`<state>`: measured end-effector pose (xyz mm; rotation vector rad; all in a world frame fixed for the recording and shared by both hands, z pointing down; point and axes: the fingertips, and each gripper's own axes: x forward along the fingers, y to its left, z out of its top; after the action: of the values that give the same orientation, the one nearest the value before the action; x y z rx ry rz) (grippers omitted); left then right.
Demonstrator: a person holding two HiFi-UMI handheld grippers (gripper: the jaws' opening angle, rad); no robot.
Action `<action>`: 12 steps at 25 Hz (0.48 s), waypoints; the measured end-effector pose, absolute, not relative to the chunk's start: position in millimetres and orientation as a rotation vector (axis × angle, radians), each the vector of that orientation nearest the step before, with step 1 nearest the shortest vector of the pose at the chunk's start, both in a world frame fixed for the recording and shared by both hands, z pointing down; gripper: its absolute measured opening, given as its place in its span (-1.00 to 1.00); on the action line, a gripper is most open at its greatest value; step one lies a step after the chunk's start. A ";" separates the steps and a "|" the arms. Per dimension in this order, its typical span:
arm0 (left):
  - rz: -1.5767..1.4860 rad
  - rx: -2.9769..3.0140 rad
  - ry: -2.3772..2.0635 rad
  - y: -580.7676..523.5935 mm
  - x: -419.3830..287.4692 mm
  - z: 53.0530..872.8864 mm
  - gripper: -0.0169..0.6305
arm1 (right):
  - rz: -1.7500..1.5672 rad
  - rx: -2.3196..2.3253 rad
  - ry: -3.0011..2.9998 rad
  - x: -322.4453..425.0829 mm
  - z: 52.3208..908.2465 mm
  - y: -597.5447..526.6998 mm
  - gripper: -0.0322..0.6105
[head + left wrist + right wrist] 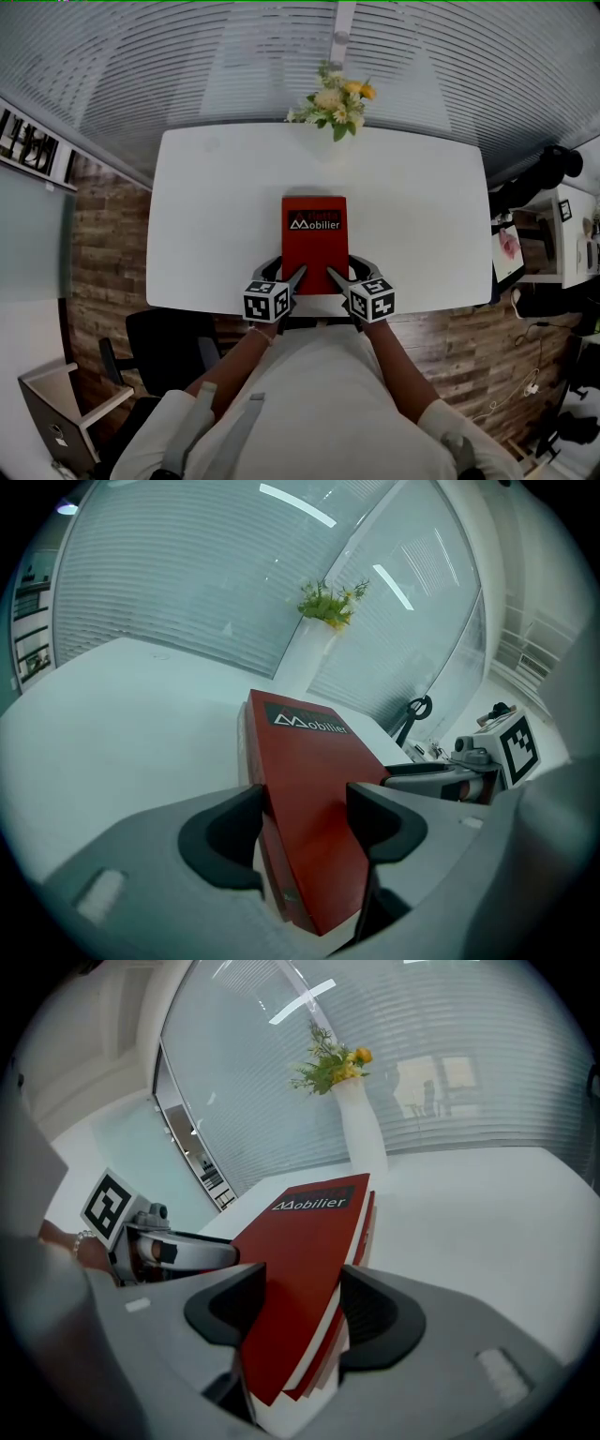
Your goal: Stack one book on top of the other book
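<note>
Red book (pixel 314 246) lies on the white tabletop (pixel 211 216), close to its near edge, and we grip it with both tools. Our left tool (pixel 305 832) is clamped on its near left corner, our right tool (pixel 302 1316) on its near right corner. Flowers (pixel 335 103) stand at the far edge.

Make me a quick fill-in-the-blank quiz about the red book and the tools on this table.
The red rectangular book lies on a ____ rectangular table.
Its black label reads ____.
The left tool and right tool both grip the ____.
The tall white vase holds ____.
Missing words: white; Mobilier; book; flowers.
</note>
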<state>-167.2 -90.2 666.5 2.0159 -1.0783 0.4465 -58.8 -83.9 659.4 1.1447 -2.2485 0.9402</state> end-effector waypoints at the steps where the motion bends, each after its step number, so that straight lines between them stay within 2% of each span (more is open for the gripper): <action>1: 0.449 2.013 -1.078 -90.3 -167.1 668.1 -0.06 | 0.940 1.142 -2.245 -58.6 661.3 -84.0 -0.14; 12: 0.479 2.022 -1.076 -89.1 -165.4 676.7 -0.07 | 0.969 1.136 -2.224 -55.3 675.7 -81.5 -0.16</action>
<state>-165.4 -89.1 676.7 2.0222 -1.0764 0.4789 -55.3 -81.5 675.7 1.1359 -2.2238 0.9693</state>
